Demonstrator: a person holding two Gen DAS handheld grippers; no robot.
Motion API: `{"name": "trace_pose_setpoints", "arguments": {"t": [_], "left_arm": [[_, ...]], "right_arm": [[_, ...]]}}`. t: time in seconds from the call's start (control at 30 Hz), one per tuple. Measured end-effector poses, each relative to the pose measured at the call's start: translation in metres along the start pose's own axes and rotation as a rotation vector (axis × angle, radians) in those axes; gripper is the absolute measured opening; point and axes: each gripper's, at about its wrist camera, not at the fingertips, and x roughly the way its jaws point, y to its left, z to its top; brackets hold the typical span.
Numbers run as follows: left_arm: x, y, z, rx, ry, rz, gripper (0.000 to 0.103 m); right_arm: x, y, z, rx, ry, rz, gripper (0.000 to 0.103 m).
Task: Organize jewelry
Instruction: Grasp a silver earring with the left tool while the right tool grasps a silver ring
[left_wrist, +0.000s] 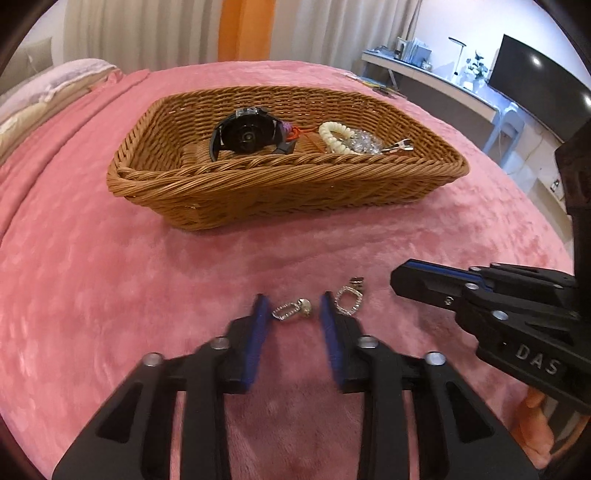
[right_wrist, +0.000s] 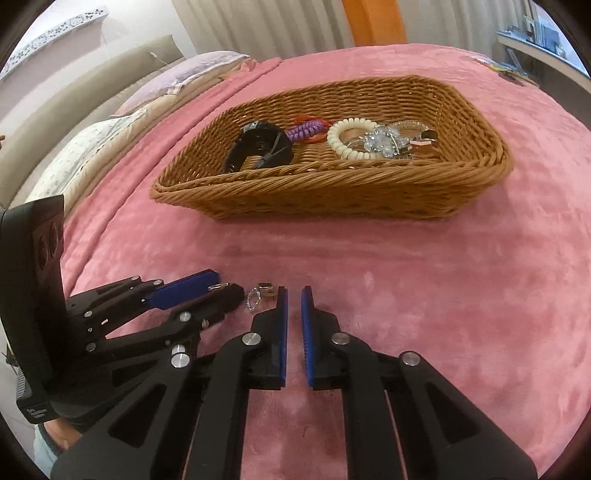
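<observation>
A silver earring lies on the pink blanket between the fingertips of my left gripper, which is open around it. A second silver earring lies just right of the left gripper's right finger; it shows in the right wrist view too. My right gripper is open by a narrow gap and empty, just right of that earring. The wicker basket beyond holds a black watch, a cream coil bracelet, a purple coil and clear beads.
The pink blanket covers the bed all around. Pillows lie at the far left. A desk with a monitor stands beyond the bed's right edge.
</observation>
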Motion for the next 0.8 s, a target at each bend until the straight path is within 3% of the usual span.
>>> {"name": "trace_pose_setpoints", "arguments": {"t": [0.23, 0.33, 0.47, 0.6, 0.7, 0.8], "left_arm": [[-0.011, 0.011, -0.006, -0.044, -0.032, -0.021, 0.018], [-0.021, 0.021, -0.011, -0.073, -0.047, -0.007, 0.017], [-0.028, 0.034, -0.014, -0.121, -0.058, -0.023, 0.018], [-0.030, 0.043, -0.014, -0.155, -0.071, -0.041, 0.018], [-0.031, 0.040, -0.014, -0.145, -0.084, -0.038, 0.018], [-0.035, 0.037, -0.016, -0.137, -0.104, -0.041, 0.018]], "right_arm": [[0.005, 0.015, -0.001, -0.035, 0.029, 0.005, 0.009], [0.009, 0.025, -0.001, -0.066, 0.040, -0.011, 0.017], [0.017, 0.045, 0.002, -0.106, 0.050, -0.036, 0.044], [0.024, 0.049, 0.005, -0.117, 0.044, -0.097, 0.040], [0.033, 0.049, 0.006, -0.131, 0.058, -0.130, 0.014], [0.027, 0.056, 0.002, -0.169, 0.029, -0.148, 0.011]]}}
